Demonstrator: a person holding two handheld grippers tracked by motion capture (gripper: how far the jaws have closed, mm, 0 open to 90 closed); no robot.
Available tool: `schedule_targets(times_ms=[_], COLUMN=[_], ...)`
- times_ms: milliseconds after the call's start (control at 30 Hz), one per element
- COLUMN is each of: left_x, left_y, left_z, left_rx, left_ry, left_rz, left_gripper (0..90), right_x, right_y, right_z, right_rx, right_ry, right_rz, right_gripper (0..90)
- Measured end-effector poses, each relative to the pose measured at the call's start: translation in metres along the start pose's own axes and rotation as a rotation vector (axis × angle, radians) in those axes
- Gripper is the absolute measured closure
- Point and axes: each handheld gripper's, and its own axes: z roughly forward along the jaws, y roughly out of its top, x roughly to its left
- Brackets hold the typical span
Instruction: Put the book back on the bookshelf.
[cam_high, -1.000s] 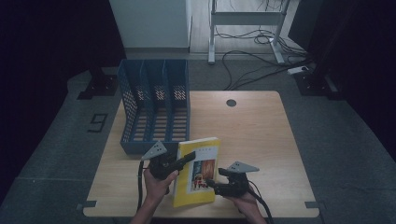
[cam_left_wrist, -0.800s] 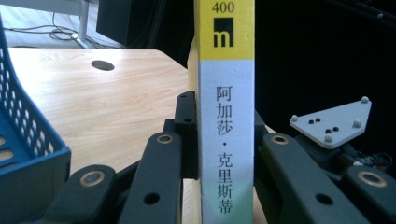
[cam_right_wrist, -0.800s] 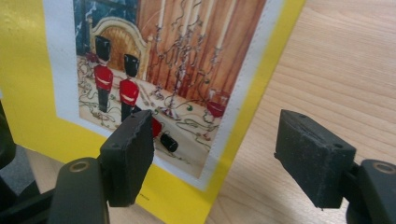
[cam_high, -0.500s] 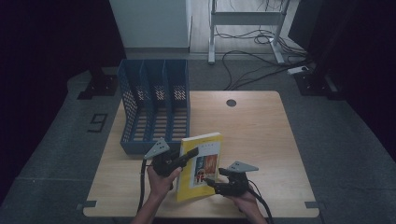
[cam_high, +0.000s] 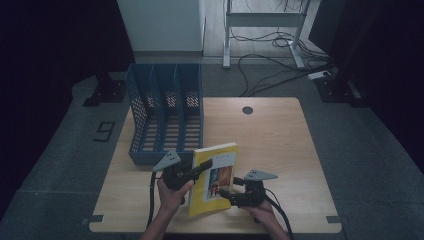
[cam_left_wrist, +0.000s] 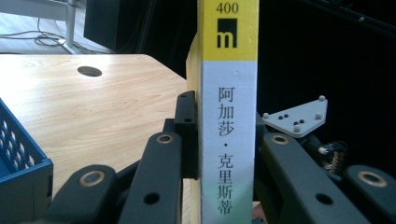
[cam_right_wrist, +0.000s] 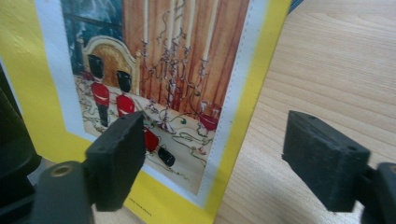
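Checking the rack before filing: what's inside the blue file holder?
The blue file holder shows three slots with slatted floors and no contents visible; the near ends are hidden behind its front wall.

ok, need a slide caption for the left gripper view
Left hand-held gripper clamps yellow-and-white book by its spine above the wooden table.

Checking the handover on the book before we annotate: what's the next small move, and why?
Probably draw the right gripper back from the cover. Its jaws have just been opening and stand apart, no longer pressing the yellow book. The left gripper is clamped on the spine and holds the book upright on the table, so it can then carry the book toward the blue file rack.
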Motion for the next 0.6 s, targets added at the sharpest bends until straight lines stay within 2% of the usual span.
schedule_targets(times_ms=[233,400,600], left_x=[-0.0026,-0.0035,-0.0037], left_y=[-0.0002,-0.0007,-0.001], left_z=[-0.0007,-0.0004,-0.0001], left_rx=[-0.004,-0.002,0.001], left_ry=[-0.026,-0.032,-0.025], left_rz=[0.003,0.006,0.008], left_gripper=[75.6,75.5,75.6], right_x=[0.0011,0.0027,0.0047], right_y=[0.0026,0.0042,0.0047], right_z=[0.0011,0.0017,0.0012], right_rx=[-0.027,-0.035,-0.04], right_ry=[0.04,0.056,0.071], right_rz=[-0.049,-0.058,-0.07], right_gripper=[15.1,14.8,19.0])
